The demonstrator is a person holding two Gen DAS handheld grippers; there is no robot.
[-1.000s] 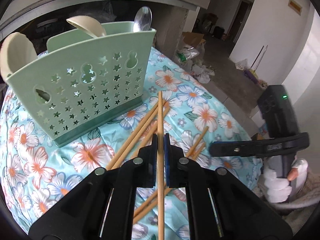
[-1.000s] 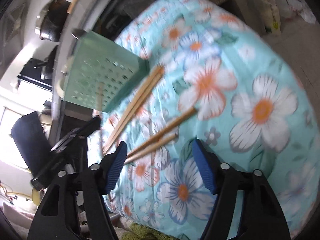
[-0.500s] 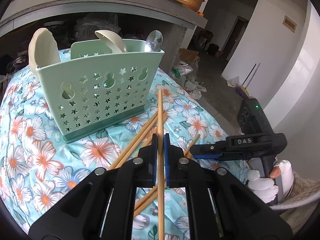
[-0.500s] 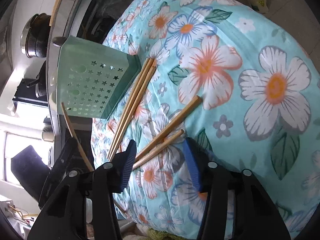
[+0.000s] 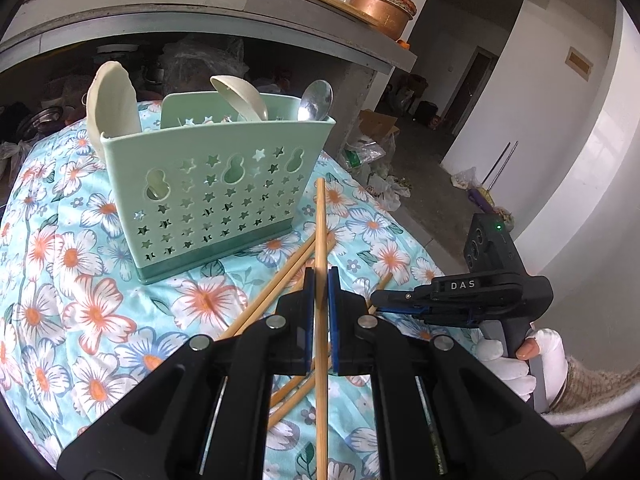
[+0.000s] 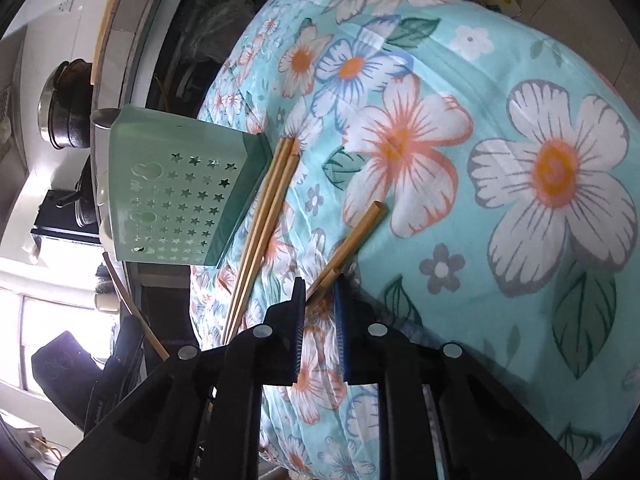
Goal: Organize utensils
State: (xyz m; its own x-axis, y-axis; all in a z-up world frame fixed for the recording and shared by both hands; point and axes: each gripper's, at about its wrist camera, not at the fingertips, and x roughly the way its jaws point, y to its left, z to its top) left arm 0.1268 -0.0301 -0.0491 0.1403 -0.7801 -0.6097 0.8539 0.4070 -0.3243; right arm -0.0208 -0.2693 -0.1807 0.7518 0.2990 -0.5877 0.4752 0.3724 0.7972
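Left gripper [image 5: 320,284], lower centre of the left wrist view, is clenched on one chopstick [image 5: 320,220]; the stick runs straight up the frame between the blue pads, its tip ending in front of the holder's lower right corner. Right gripper [image 6: 320,292], lower centre of the right wrist view, has its jaws closing around the near end of another chopstick [image 6: 352,240]; the stick's end sits between the pads, and I cannot tell if they press it yet. That stick lies on the cloth slanting to the upper right.

In the left view the right gripper shows at the right edge, held by a white-gloved hand [image 5: 516,356].

More loose chopsticks [image 5: 280,280] lie on the flowered cloth [image 5: 80,280] under and left of the left gripper, slanting up toward the holder. In the right view a bundle of them [image 6: 268,216] lies with its far ends touching the holder's base.

Green utensil holder [image 5: 216,196] with star cutouts stands upright on the cloth, centre left of the left view. Two cream spoons [image 5: 112,108] and a metal spoon [image 5: 316,100] stick out of its top.

A concrete shelf [image 5: 200,8] spans the top of the left view, with a copper pot [image 5: 380,8] on it at upper right.
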